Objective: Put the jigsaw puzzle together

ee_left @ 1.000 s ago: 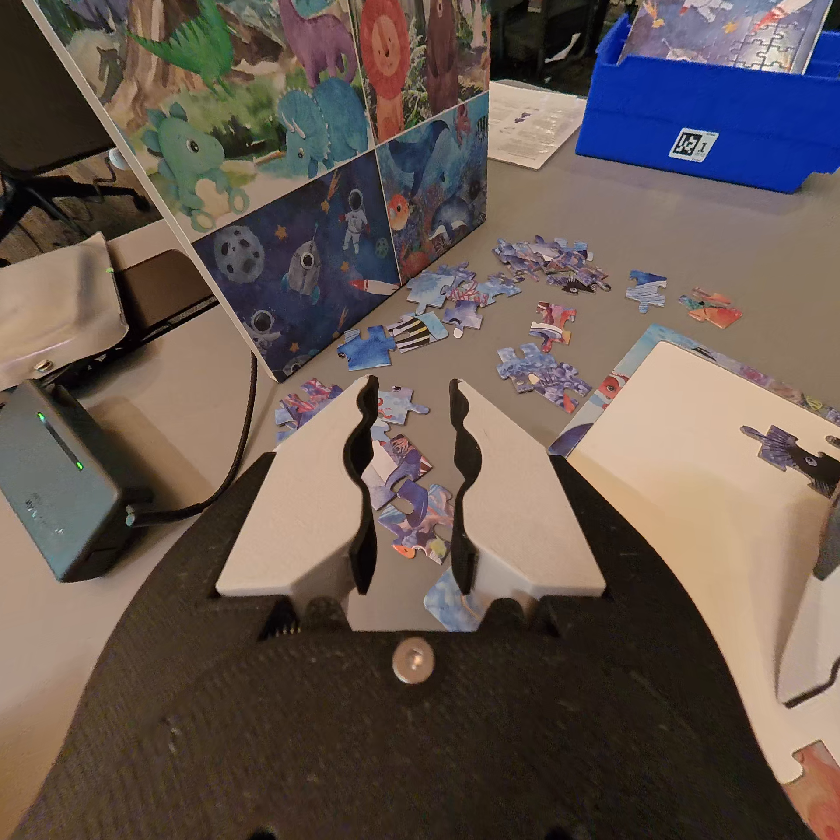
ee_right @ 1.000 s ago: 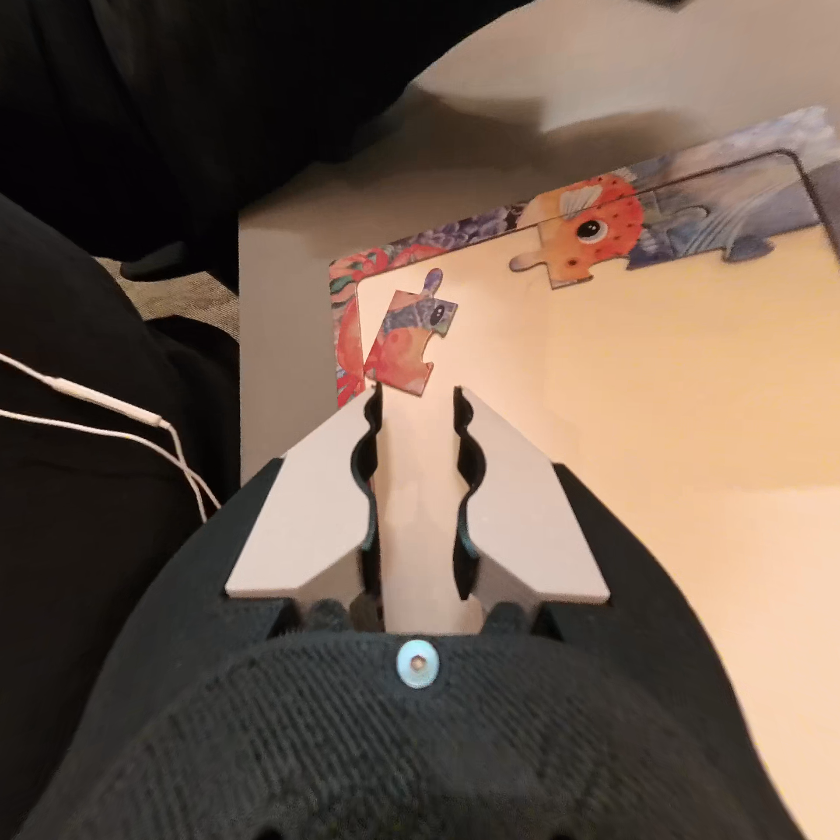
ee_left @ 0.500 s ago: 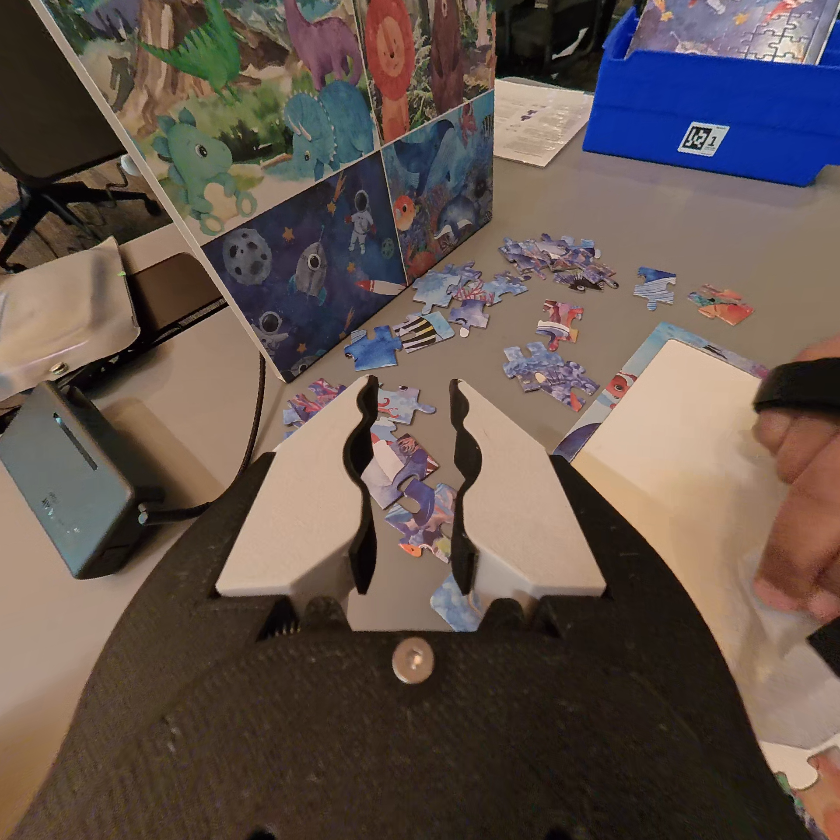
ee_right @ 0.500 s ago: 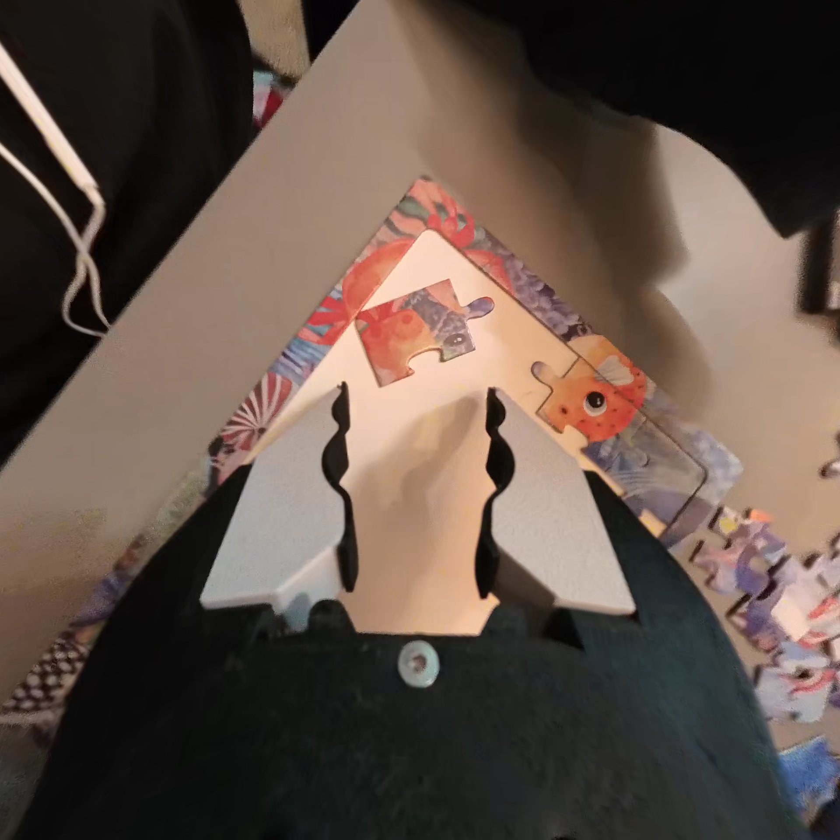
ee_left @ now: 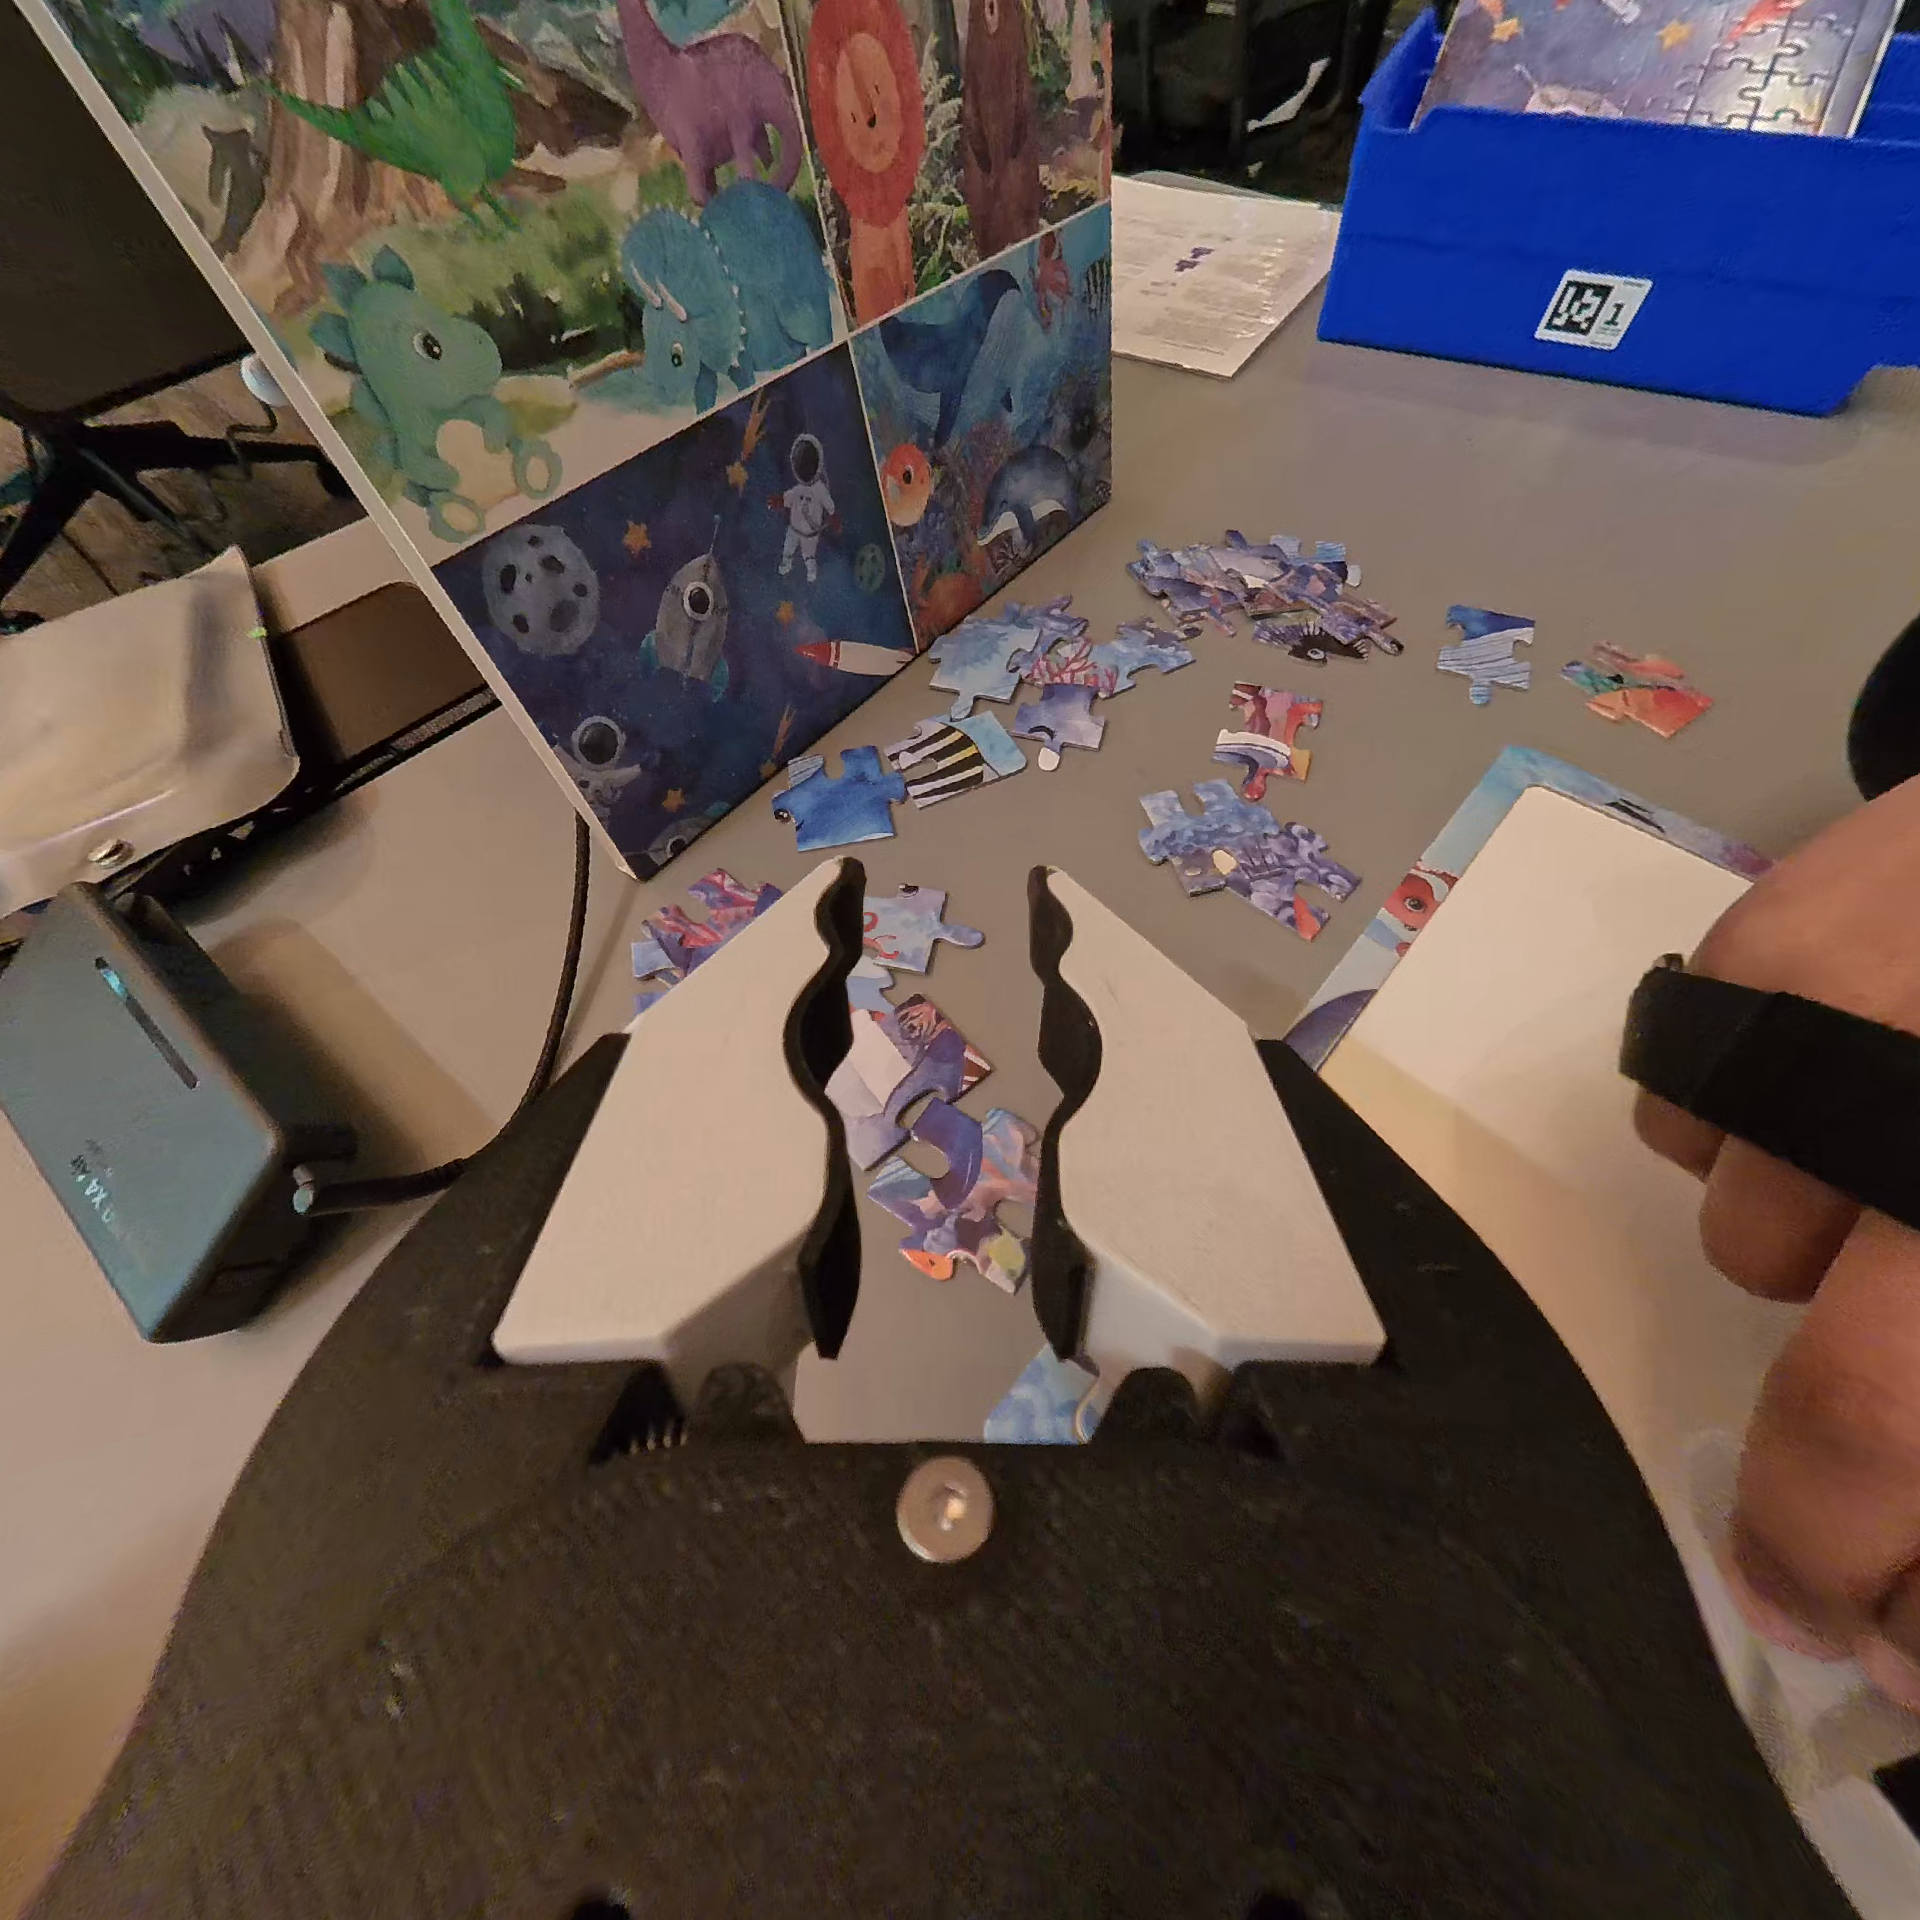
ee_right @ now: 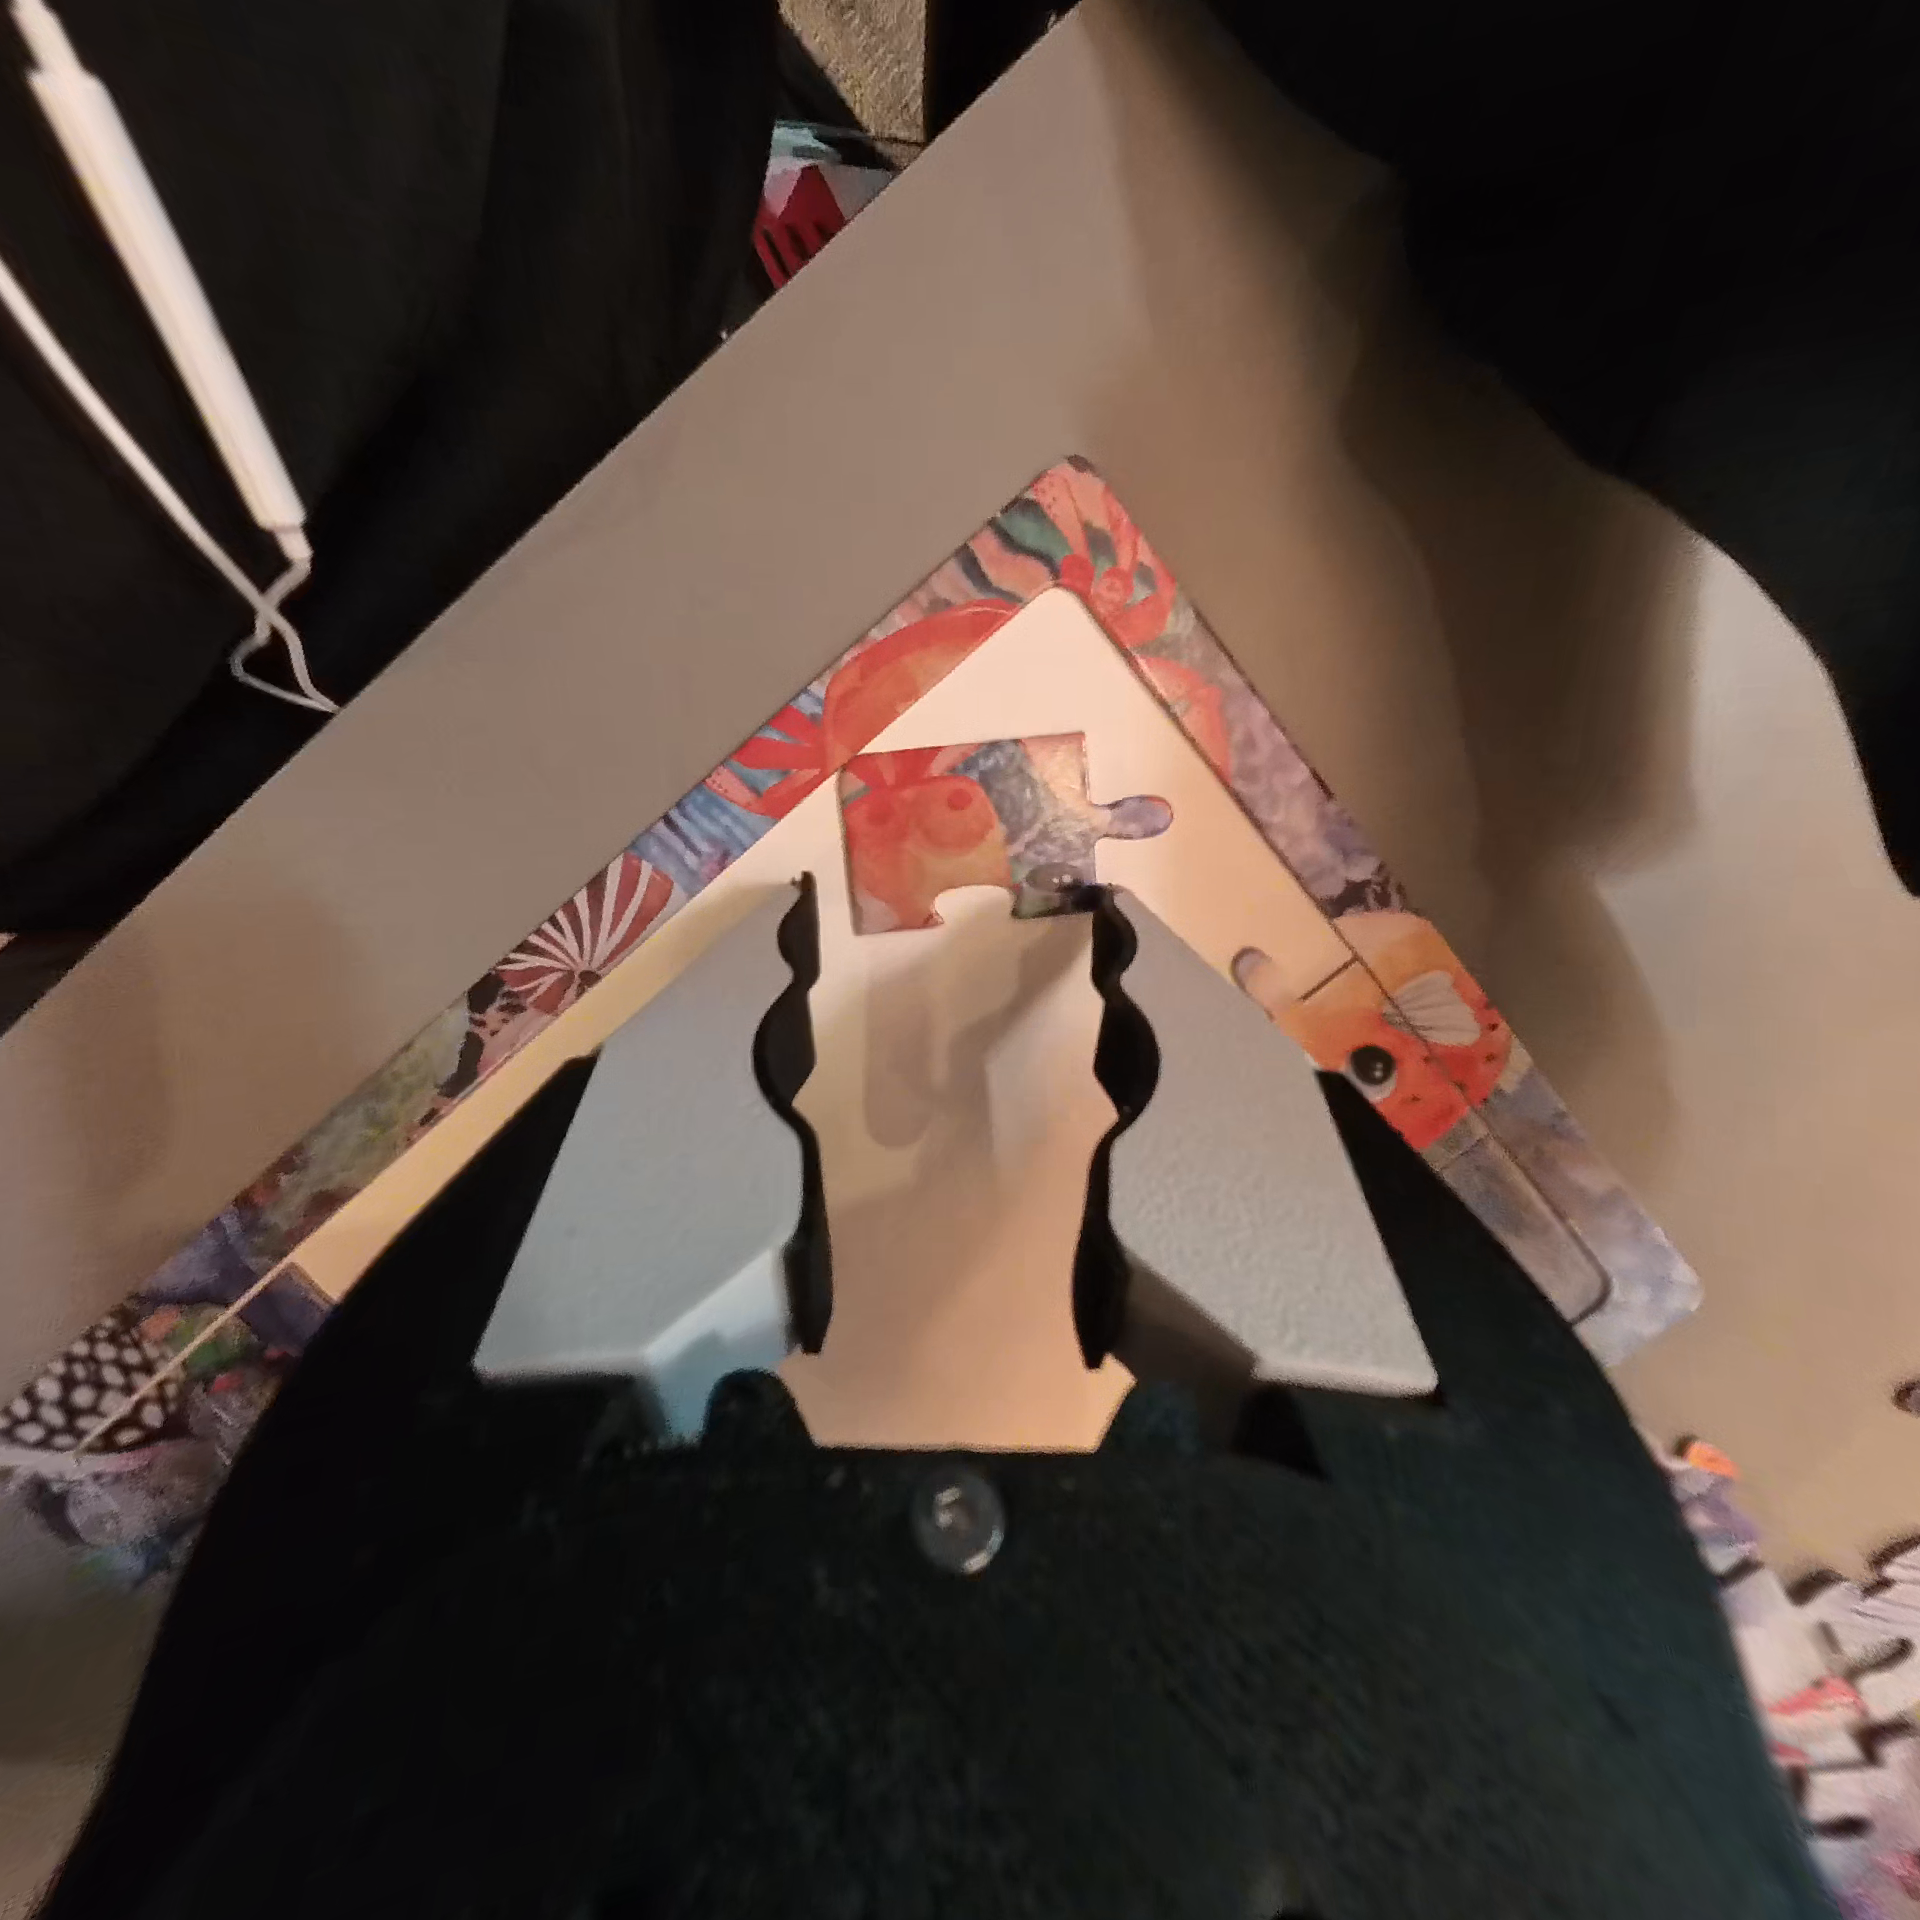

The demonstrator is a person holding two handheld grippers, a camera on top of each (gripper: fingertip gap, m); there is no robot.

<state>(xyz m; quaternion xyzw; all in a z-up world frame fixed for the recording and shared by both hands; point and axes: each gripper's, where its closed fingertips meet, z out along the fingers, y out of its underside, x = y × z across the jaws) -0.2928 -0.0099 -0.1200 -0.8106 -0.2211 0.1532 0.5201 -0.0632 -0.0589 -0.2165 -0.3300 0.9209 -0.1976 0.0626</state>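
we see the right gripper (ee_right: 951, 894) with its jaws apart and empty, poised low over the puzzle tray (ee_right: 1205, 665), whose pale floor fills the gap between its fingers. just ahead of the fingertips lies the orange corner piece (ee_right: 935, 821), loose and skewed, short of the tray corner farther ahead; the right-hand fingertip (ee_right: 1103, 906) appears to meet the piece's near edge, while the other tip stands clear to the left. to the right of the gripper a fish piece (ee_right: 1387, 1023) sits seated against the tray's printed border. we judge the step in hand to be nudging the corner piece home, and the risks follow from that: a push at one edge only would spin the piece rather than slide it, its knob could ride up onto the raised border, and a flat piece offers the jaws almost no height to pinch, so a closing attempt may skate over it. a hard shove might also shift the whole tray on the table (ee_left: 1558, 499). the left gripper (ee_left: 945, 883), also spread apart and holding nothing, hangs above loose pieces (ee_left: 935, 1132) that lie between and beyond its fingers; ahead of it and to its left leans the reference picture board (ee_left: 675, 416); lowering carelessly here could scatter the heap. the hand (ee_left: 1808, 1226) working the right tool shows at its right.
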